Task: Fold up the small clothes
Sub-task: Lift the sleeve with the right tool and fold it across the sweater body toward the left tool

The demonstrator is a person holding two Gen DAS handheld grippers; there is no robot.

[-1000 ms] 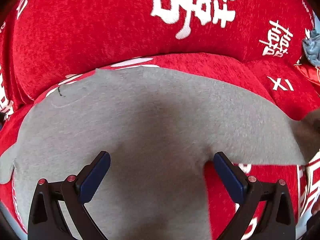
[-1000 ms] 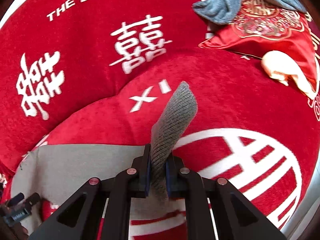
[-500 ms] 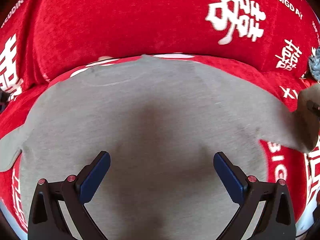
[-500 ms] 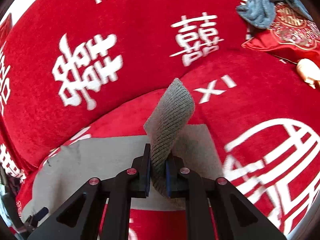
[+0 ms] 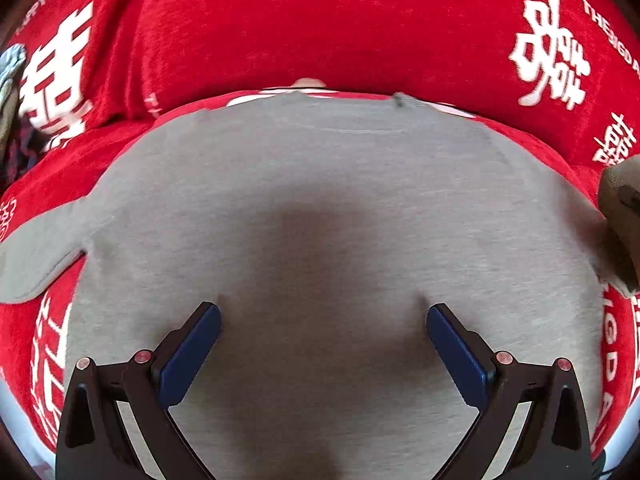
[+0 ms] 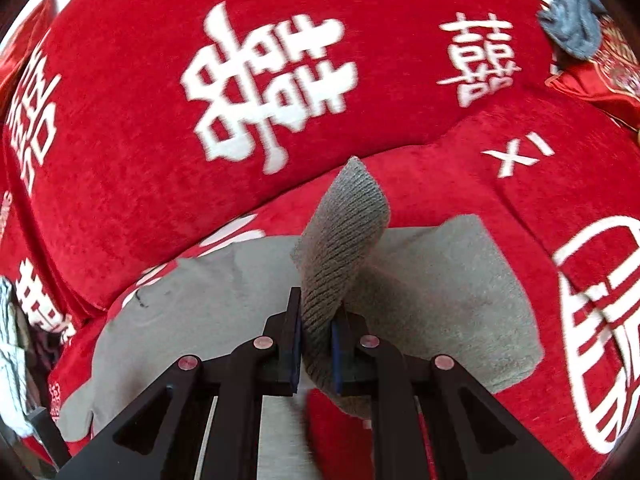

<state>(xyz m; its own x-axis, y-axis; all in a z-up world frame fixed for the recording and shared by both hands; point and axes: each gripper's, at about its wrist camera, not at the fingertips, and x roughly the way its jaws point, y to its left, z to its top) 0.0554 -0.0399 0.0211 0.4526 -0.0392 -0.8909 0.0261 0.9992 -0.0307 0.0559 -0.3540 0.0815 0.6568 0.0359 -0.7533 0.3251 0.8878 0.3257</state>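
Grey shirt (image 5: 340, 208) lies flat on red sofa cover (image 5: 320, 28), near its front edge. Left gripper (image 5: 324, 334) spread above it; right gripper (image 6: 316, 344) pinches ribbed cuff (image 6: 344, 236). Blue cloth (image 6: 572, 28) at far right corner.

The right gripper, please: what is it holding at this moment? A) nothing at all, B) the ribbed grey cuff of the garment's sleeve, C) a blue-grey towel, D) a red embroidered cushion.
B: in the right wrist view the right gripper has its jaws closed on the ribbed cuff of the grey garment, lifted off the red sofa cover.
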